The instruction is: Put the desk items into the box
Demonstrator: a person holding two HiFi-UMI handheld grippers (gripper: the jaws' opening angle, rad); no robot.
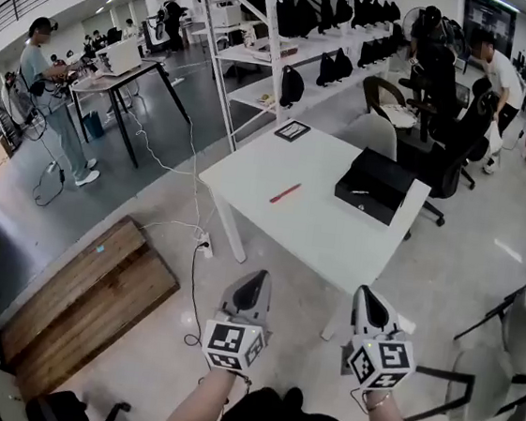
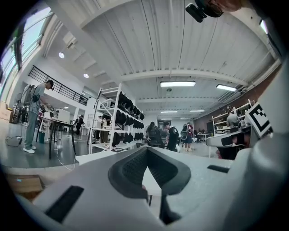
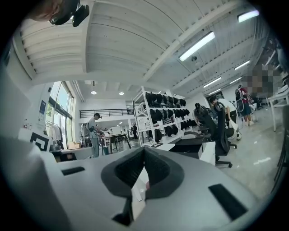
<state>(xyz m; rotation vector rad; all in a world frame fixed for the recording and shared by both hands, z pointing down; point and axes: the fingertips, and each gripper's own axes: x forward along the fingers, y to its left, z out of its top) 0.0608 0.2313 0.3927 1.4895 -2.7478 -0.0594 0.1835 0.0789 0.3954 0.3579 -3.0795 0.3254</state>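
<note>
A white table (image 1: 317, 232) stands ahead of me. On it sit an open black box (image 1: 375, 184) at the far right, a red pen (image 1: 285, 193) near the middle, and a small black-framed flat item (image 1: 292, 130) at the far corner. My left gripper (image 1: 256, 280) and right gripper (image 1: 366, 296) hover side by side short of the table's near edge, above the floor. Both are shut with nothing between the jaws. The left gripper view shows its gripper (image 2: 146, 149) pointing over the tabletop (image 2: 97, 156). From the right gripper (image 3: 143, 150), the black box (image 3: 187, 145) is visible.
A wooden board (image 1: 93, 294) lies on the floor at left, with a power strip (image 1: 205, 243) and cable by the table leg. Black office chairs (image 1: 440, 145) stand behind the table and grey chairs (image 1: 522, 343) at right. A shelving rack (image 1: 292, 38) and several people are farther back.
</note>
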